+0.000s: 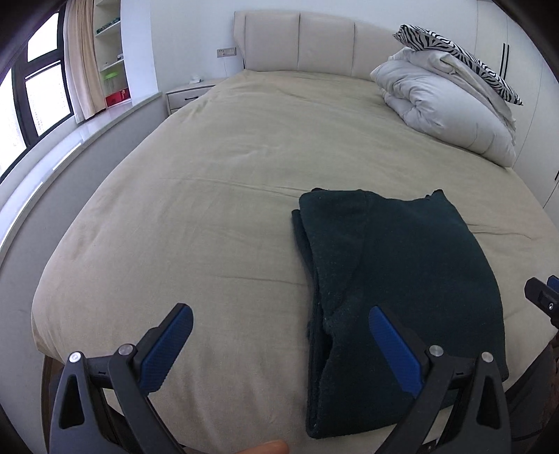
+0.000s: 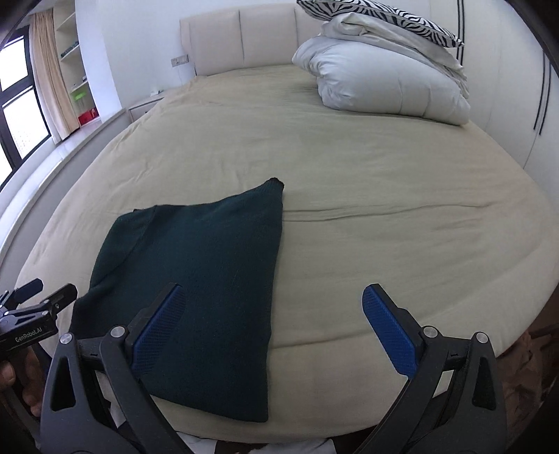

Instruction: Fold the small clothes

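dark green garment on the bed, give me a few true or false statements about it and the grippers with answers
1. The dark green garment lies on the bed. True.
2. The left gripper is clamped on the garment. False: its jaws are wide open and hold nothing.
3. The right gripper is open. True.
4. The garment is spread flat in a single layer. False: layered edges show along its left side in the left wrist view.
5. A zebra-striped pillow tops the white duvet near the headboard. True.
6. The garment sits against the headboard. False: it lies at the near edge of the bed.
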Demonstrator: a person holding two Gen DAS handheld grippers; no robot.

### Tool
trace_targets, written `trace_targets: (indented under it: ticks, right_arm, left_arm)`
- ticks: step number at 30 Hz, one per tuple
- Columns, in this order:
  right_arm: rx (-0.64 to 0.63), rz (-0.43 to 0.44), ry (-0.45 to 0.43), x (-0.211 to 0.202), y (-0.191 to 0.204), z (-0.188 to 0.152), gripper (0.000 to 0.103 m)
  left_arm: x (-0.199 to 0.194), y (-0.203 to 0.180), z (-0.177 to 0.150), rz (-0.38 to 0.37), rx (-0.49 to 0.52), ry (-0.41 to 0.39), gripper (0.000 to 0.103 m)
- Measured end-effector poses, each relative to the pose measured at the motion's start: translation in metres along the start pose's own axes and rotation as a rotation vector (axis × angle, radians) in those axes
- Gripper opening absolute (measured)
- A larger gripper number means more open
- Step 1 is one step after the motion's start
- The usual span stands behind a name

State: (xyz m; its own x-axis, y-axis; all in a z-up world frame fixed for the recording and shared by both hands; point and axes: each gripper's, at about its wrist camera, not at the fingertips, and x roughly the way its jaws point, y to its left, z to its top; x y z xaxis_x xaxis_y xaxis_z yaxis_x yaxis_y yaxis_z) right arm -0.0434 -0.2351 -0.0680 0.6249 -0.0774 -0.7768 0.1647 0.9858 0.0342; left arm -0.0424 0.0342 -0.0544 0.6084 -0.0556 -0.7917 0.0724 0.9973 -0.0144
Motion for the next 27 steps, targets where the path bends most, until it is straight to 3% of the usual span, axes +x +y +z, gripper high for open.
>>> trace_targets:
  ticks: [11, 27]
  right_arm:
    - [-0.011, -0.023, 0.055, 0.033, 0.012, -0.012, 0.103]
    - [0.002, -0.012, 0.064, 0.028, 0.014, -0.012, 0.103]
  left_arm:
    - [0.009, 0.006, -0.005, -0.007, -0.007, 0.025, 0.103]
    - [0.011, 0.007, -0.004, 0.003, -0.006, 0.035, 0.103]
